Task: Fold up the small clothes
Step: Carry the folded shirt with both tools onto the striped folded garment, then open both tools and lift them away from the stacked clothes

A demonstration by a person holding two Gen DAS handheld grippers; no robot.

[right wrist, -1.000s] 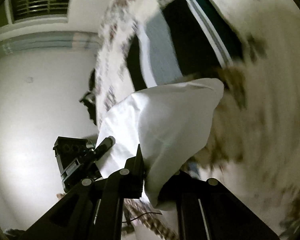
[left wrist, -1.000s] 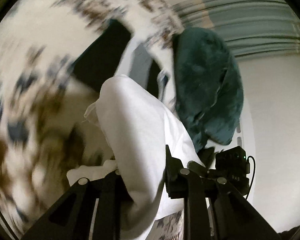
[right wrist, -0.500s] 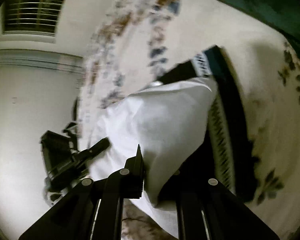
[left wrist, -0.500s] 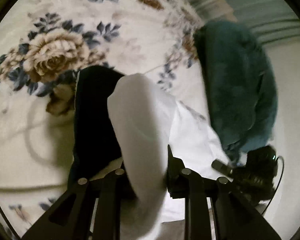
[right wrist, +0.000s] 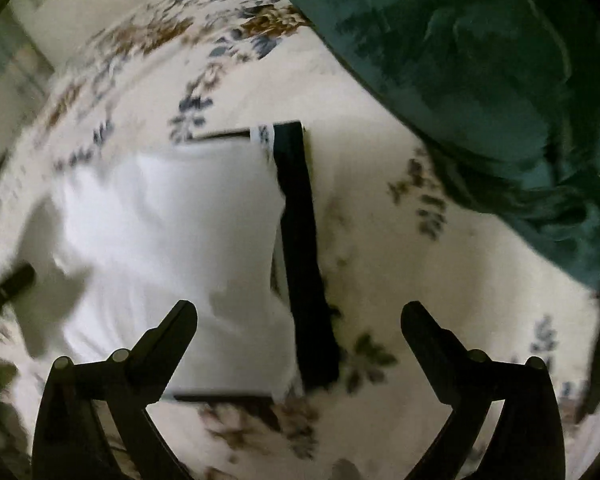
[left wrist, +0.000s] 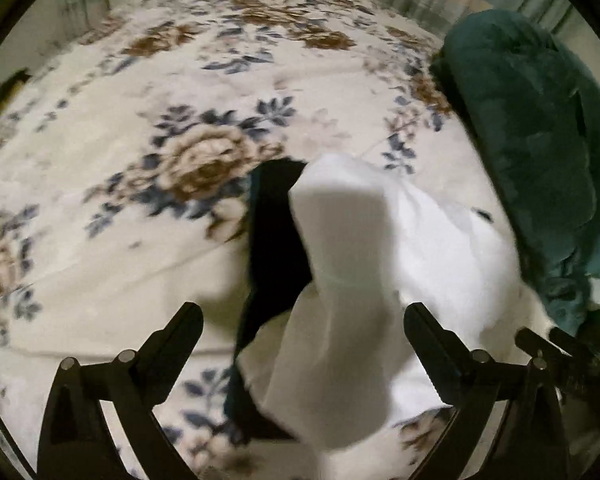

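Observation:
A white garment (left wrist: 380, 240) lies on top of a folded black garment (left wrist: 272, 240) on the floral bedspread (left wrist: 140, 160). My left gripper (left wrist: 300, 320) is open, its fingers apart on either side of a raised fold of the white cloth. In the right wrist view the white garment (right wrist: 168, 220) lies flat over the black one (right wrist: 304, 260), whose edge and patterned band stick out at the right. My right gripper (right wrist: 296, 316) is open and empty just above them.
A dark teal blanket (left wrist: 532, 140) is heaped at the right of the bed and also shows in the right wrist view (right wrist: 480, 80). The other gripper's black body (left wrist: 560, 344) shows at the lower right. Curtains and wall lie beyond the bed.
Both grippers were shut on the white garment, carrying it over the black one. Now both have opened and let it go; it rests on the black garment.

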